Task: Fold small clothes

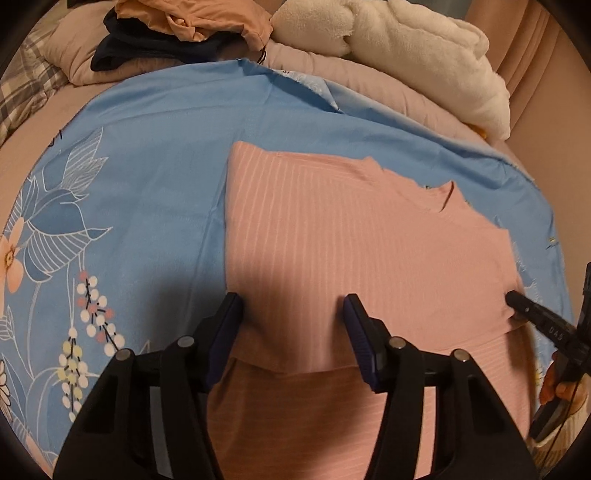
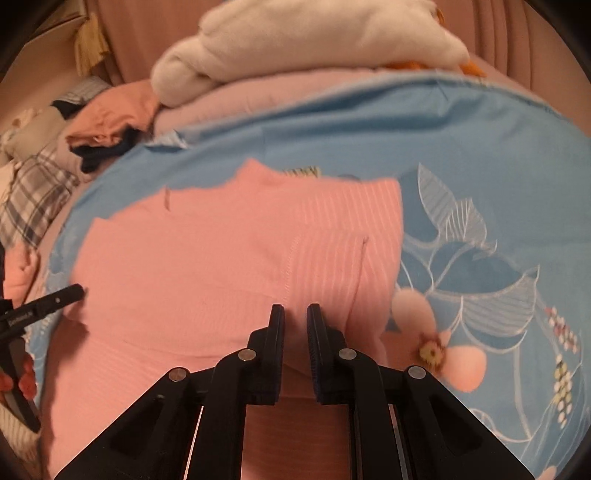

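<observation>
A pink ribbed garment [image 1: 351, 240] [image 2: 203, 258] lies flat on a blue floral sheet [image 1: 147, 147] [image 2: 443, 147], collar at the far end, with an upper layer folded over a lower one. My left gripper [image 1: 291, 306] hovers open over the near edge of the folded layer, and its fingers are wide apart with no cloth pinched. Its tip [image 2: 75, 291] also shows at the garment's left edge in the right wrist view. My right gripper [image 2: 295, 314] points down at the garment beside a folded sleeve seam. Its jaws stand a narrow slit apart with pink cloth seen below the gap. In the left wrist view its tip [image 1: 515, 297] meets the folded layer's right corner.
A white fleece blanket [image 1: 406, 48] [image 2: 314, 37] is bundled on a pink duvet beyond the sheet. A pile of orange and navy clothes [image 1: 177, 29] [image 2: 107, 122] sits at the far left beside plaid fabric [image 1: 22, 85] [image 2: 33, 199]. A person's hand [image 1: 554, 384] holds the right gripper.
</observation>
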`<state>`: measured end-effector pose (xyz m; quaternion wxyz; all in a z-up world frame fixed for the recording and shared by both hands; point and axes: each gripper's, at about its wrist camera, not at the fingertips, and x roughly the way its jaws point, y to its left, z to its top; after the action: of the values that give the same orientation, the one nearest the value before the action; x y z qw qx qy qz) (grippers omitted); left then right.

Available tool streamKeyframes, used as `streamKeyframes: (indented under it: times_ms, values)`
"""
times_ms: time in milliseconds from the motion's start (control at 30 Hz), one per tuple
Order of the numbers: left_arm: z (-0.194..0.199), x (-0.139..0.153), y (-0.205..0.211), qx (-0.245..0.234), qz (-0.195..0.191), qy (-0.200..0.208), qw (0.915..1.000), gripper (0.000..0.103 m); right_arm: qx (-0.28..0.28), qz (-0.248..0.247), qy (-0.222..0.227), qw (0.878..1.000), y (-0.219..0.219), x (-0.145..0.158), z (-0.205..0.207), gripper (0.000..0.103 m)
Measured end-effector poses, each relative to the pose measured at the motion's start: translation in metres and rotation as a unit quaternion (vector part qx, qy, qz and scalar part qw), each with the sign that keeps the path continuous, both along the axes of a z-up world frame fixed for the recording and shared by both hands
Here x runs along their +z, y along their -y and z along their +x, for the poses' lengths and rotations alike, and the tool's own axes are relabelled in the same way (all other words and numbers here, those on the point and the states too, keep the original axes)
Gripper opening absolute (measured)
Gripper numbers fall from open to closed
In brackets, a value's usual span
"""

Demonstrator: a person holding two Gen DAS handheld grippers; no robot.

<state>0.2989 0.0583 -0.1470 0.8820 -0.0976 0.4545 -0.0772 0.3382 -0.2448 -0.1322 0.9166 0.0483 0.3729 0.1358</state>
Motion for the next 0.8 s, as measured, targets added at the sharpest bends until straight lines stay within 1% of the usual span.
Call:
streamKeyframes:
  times_ms: [100, 167, 267, 333, 400, 433, 467, 500, 533, 633, 700, 800]
  values:
    - [0.000, -0.002, 0.001, -0.002, 0.013, -0.001, 0.9999, 0.057, 0.003, 0.008, -0.001, 1.000, 0.004, -0.002, 0.003, 0.014]
    - [-0.003, 0.001, 0.003, -0.001, 0.019, 0.000, 0.9998, 0.056, 0.002, 0.013, -0.005, 1.000, 0.008, -0.002, 0.002, 0.013]
    - [-0.013, 0.009, 0.003, -0.004, 0.017, 0.002, 0.9998, 0.057, -0.002, 0.025, -0.008, 1.000, 0.009, 0.004, -0.014, 0.013]
    - [-0.022, 0.014, 0.001, -0.004, 0.018, 0.002, 0.9998, 0.061, 0.004, 0.027, 0.001, 1.000, 0.008, 0.011, -0.030, 0.014]
    - [-0.035, 0.020, -0.002, -0.002, 0.016, 0.005, 0.9999, 0.066, 0.010, 0.032, 0.006, 0.999, 0.008, 0.014, -0.043, 0.018]
    - [-0.041, 0.022, -0.003, -0.002, 0.016, 0.005, 0.9999, 0.067, 0.011, 0.038, 0.007, 0.999, 0.011, 0.016, -0.052, 0.026]
    - [-0.051, 0.025, -0.005, -0.002, 0.016, 0.005, 0.9999, 0.068, 0.012, 0.045, 0.007, 0.999, 0.014, 0.017, -0.061, 0.039]
    - [-0.055, 0.026, -0.005, -0.002, 0.017, 0.005, 0.9998, 0.068, 0.012, 0.049, 0.006, 0.999, 0.016, 0.016, -0.067, 0.044]
    - [-0.063, 0.028, -0.006, -0.002, 0.019, 0.004, 0.9998, 0.069, 0.012, 0.053, 0.005, 0.999, 0.019, 0.016, -0.077, 0.047]
    - [-0.087, 0.035, -0.009, 0.000, 0.020, 0.004, 0.9998, 0.072, 0.013, 0.060, -0.001, 0.998, 0.024, 0.016, -0.099, 0.047]
    - [-0.107, 0.038, -0.010, 0.001, 0.023, 0.005, 0.9997, 0.079, 0.012, 0.065, -0.008, 0.998, 0.028, 0.016, -0.112, 0.047]
    - [-0.133, 0.042, -0.010, 0.000, 0.028, 0.009, 0.9996, 0.082, 0.009, 0.077, -0.016, 0.997, 0.035, 0.016, -0.135, 0.055]
